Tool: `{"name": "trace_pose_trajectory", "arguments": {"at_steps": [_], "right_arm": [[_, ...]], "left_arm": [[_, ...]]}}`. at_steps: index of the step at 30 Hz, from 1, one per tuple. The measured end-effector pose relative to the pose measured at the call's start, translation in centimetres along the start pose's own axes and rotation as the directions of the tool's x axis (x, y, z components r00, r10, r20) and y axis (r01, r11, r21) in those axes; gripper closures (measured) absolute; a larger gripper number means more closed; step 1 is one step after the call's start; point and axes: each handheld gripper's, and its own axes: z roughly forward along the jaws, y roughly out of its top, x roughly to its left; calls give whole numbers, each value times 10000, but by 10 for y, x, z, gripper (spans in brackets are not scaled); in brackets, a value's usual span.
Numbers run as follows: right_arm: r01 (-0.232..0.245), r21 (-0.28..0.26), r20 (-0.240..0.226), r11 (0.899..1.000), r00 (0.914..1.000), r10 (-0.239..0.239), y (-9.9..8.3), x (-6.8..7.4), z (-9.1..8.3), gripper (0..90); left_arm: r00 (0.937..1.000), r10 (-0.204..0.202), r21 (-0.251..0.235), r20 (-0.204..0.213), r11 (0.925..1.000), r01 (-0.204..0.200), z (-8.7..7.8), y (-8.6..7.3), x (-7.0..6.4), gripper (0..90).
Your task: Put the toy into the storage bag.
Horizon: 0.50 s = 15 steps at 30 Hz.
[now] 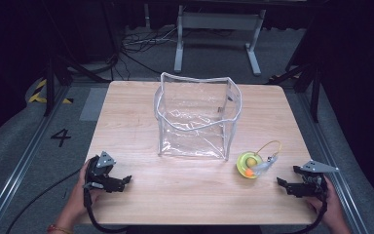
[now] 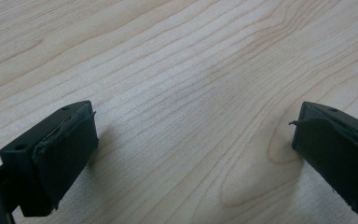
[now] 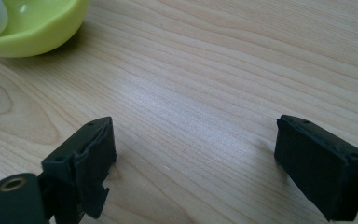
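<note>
A clear plastic pouch [image 1: 197, 117] with white piping stands open-topped at the middle of the wooden table [image 1: 141, 195]. To its right front lies a small yellow-green toy [image 1: 250, 164] with an orange spot, a clear part and a thin yellow loop. My left gripper [image 1: 125, 181] rests at the front left, open, with bare wood between its jaws [image 2: 193, 140]. My right gripper [image 1: 281, 183] sits at the front right, open over bare wood [image 3: 193, 149], a short way right of the toy, whose yellow-green rim [image 3: 37, 28] shows at the upper left of the right gripper view.
The table's front edge runs just below both hands. Metal rails line the floor on both sides, and a grey stand and cables lie beyond the far edge. A floor marking "4" [image 1: 61, 137] is at the left.
</note>
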Motion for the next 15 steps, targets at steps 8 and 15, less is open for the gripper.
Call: {"name": "trace_pose_trajectory", "arguments": {"at_steps": [8, 15], "right_arm": [[152, 17, -162, 9999, 9998, -152, 0, -2, 0, 126], [489, 366, -470, 9981, 9978, -472, 4, -6, 0, 122]], "left_arm": [[9999, 142, -26, 29, 9999, -141, -3, -4, 0, 5], [9998, 168, -60, 108, 9998, -167, -6, -7, -2, 27]]}}
